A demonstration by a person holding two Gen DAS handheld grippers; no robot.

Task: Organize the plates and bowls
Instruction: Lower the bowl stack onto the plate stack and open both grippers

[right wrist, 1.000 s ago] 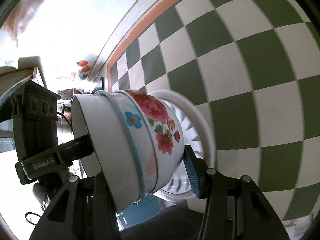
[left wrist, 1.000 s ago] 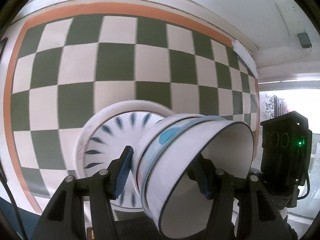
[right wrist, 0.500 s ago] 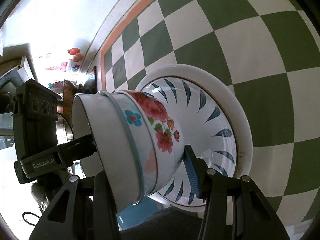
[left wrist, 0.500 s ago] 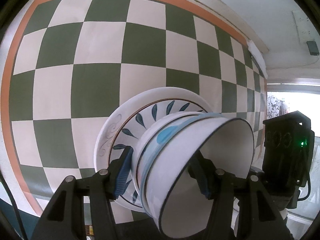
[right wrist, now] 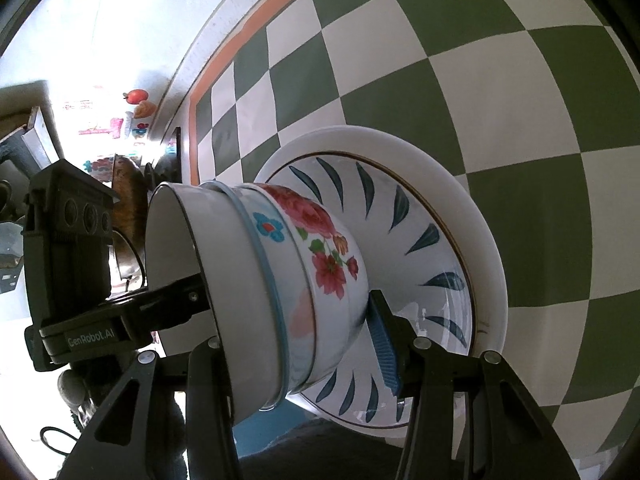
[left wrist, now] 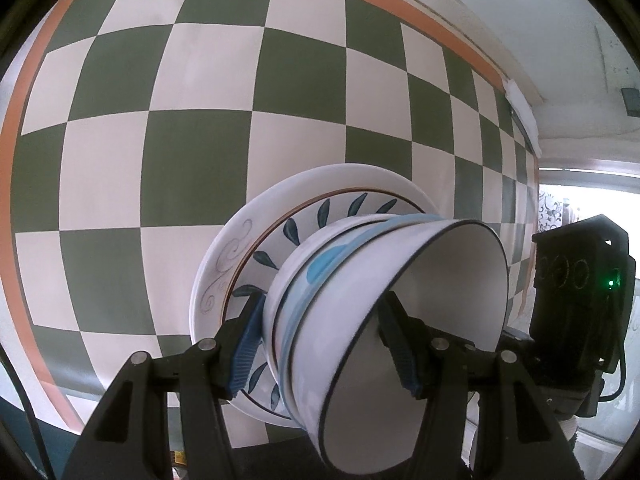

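Gripping: left gripper (left wrist: 324,340) and right gripper (right wrist: 296,332) both clamp bowl stack (left wrist: 384,320), one finger inside, one outside.
Stack: over plates (right wrist: 460,216), near cloth (left wrist: 180,160) edge.
Room: open cloth beyond plates.
Change: plates now nearer, fully in view.
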